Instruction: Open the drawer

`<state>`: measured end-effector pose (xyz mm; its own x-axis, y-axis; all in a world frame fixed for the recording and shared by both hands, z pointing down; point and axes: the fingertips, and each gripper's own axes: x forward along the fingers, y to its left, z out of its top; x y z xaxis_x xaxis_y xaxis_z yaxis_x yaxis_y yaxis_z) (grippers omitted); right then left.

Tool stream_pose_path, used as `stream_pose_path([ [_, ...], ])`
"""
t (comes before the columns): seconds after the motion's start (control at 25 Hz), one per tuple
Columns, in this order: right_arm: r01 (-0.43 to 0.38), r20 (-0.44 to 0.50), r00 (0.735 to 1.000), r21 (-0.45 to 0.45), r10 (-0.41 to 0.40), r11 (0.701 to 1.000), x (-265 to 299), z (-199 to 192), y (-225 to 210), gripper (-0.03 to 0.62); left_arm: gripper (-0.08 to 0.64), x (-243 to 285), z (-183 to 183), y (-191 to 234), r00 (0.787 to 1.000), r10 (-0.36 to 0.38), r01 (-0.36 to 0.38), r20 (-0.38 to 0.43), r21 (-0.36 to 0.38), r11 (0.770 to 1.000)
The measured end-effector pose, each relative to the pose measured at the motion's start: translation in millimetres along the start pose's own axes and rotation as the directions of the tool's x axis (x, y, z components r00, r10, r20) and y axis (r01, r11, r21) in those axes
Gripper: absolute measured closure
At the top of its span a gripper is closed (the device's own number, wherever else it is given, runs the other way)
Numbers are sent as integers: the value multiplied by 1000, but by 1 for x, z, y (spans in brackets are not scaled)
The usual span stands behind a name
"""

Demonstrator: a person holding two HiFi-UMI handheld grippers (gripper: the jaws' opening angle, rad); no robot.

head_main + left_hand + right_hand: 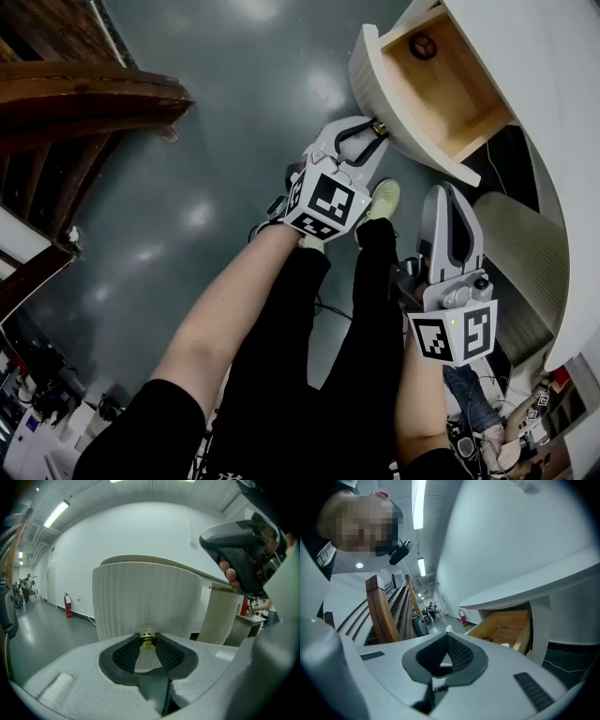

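A grey shiny floor (216, 112) lies under a white cabinet (534, 66). Its drawer (441, 89) stands far out. The left tool (373, 131) is clamped on the brass knob (147, 640). The right tool (449, 195) is closed on nothing. I think more pulling could take the drawer off its rails, or the small knob could slip free.

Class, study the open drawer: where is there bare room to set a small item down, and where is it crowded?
The drawer floor is mostly bare between its wooden walls, save a small dark ring at one end. Its front is crowded: the left gripper grips the brass knob, the right gripper close by.
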<state>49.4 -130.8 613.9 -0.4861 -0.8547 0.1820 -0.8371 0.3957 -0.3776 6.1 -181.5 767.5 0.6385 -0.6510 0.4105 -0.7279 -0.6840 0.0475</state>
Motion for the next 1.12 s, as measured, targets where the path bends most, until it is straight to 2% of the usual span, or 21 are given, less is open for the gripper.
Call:
stream_pose_path([
  [0.76,-27,-31,999,-2,27,1000,-11,-2,31,577,453,-40,-28,-4,999,5,-6,-52,-20,1000],
  [1.12,-44,-44,998,-17,43,999,-15,12,38,577,451,-56,-23,-4,996,39,-43,-84,-53,998],
])
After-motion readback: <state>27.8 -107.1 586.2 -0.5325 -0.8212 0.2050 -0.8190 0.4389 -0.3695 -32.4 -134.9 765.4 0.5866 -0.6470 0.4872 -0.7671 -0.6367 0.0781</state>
